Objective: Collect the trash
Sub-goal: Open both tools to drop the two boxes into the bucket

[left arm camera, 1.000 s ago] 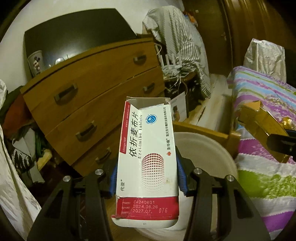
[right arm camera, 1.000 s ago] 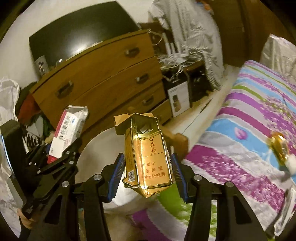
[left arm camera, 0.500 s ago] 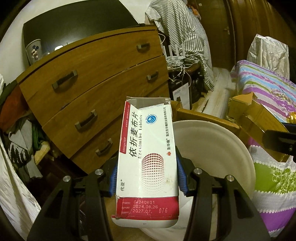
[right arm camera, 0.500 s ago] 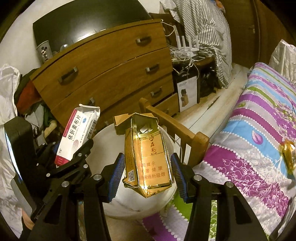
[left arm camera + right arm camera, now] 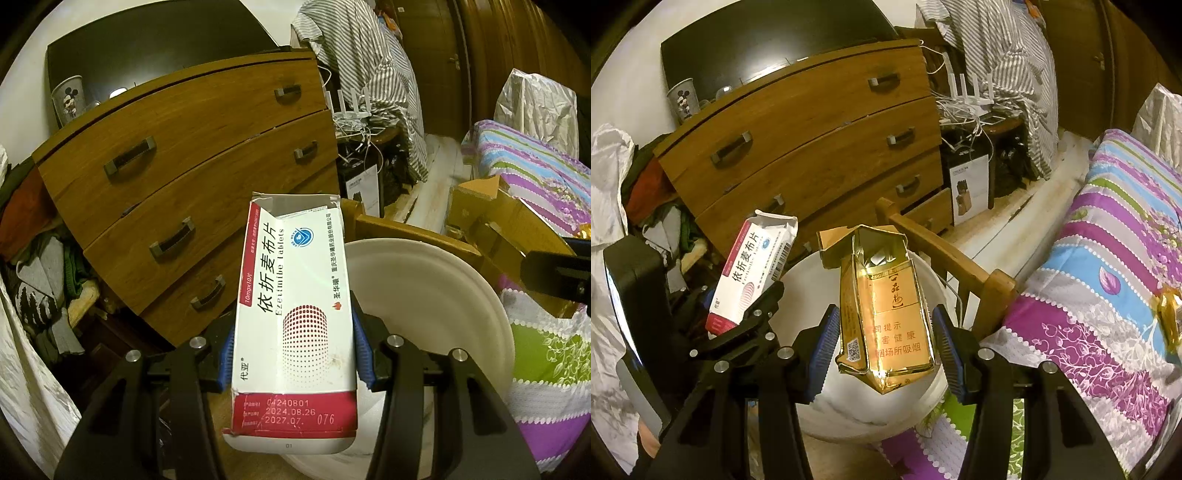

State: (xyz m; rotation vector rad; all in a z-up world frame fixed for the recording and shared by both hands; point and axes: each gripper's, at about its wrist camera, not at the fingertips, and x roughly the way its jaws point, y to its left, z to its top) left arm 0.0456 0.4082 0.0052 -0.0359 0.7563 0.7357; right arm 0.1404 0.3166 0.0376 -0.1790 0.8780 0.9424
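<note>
Left gripper [image 5: 293, 354] clamps an upright white tablet box [image 5: 295, 314]; right gripper [image 5: 882, 339] clamps an upright gold cigarette pack [image 5: 886, 317]. Both hang over the white bin [image 5: 923, 402], directly below, the pack nearer its centre.

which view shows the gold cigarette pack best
The right wrist view. The gold cigarette pack sits upright and centred between the right gripper pads, its front print and torn-open top plain. The left wrist view catches only a gold slab at the right edge, partly behind that gripper's black body.
</note>
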